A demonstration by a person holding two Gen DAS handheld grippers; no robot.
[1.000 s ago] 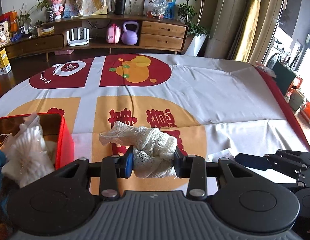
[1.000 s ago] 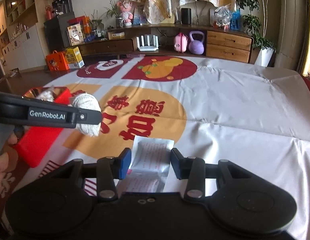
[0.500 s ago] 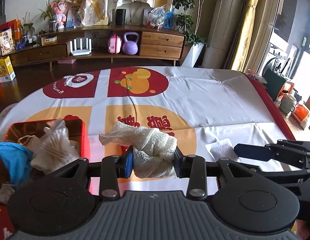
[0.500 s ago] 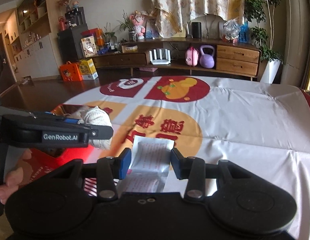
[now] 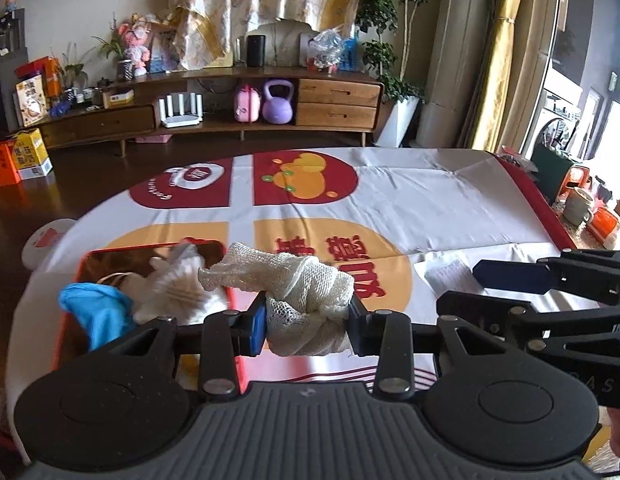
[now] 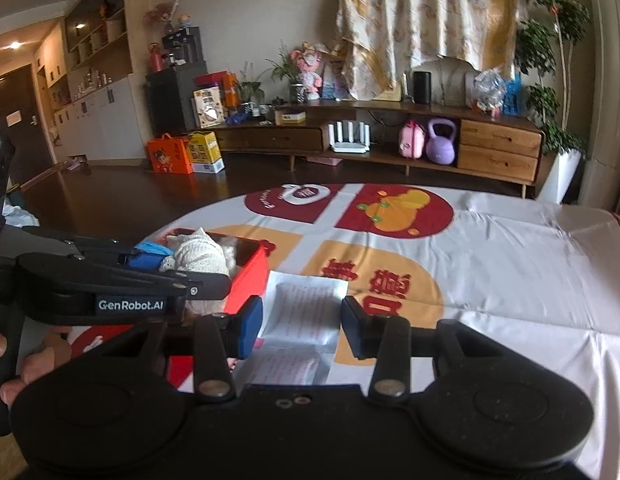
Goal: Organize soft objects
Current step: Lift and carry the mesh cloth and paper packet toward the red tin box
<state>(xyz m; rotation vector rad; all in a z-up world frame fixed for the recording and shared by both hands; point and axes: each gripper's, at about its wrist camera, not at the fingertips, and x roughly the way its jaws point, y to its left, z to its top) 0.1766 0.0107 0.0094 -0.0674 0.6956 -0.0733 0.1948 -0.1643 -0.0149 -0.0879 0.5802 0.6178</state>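
Observation:
My left gripper (image 5: 308, 328) is shut on a knotted cream mesh cloth (image 5: 306, 292), held in the air just right of a red box (image 5: 158, 245). In the right wrist view the same cloth (image 6: 200, 256) hangs over the box's wall (image 6: 248, 284). The box holds a blue cloth (image 5: 96, 308) and a white fluffy item (image 5: 178, 292). My right gripper (image 6: 302, 324) is shut on a white folded paper packet (image 6: 304, 304) that sticks out past its tips. From the left wrist, the right gripper (image 5: 489, 286) and the packet (image 5: 445, 276) are at the right.
A round table under a white cloth (image 5: 429, 200) printed with red and orange patches fills the middle. A mug (image 5: 579, 206) and small items stand off its right edge. A wooden sideboard (image 6: 497, 148) lines the far wall. A person's hand (image 6: 30, 364) grips the left tool.
Both grippers have risen above the table, each keeping its load. The red box, cut off at the left edge before, now shows whole, with the mesh cloth beside it.

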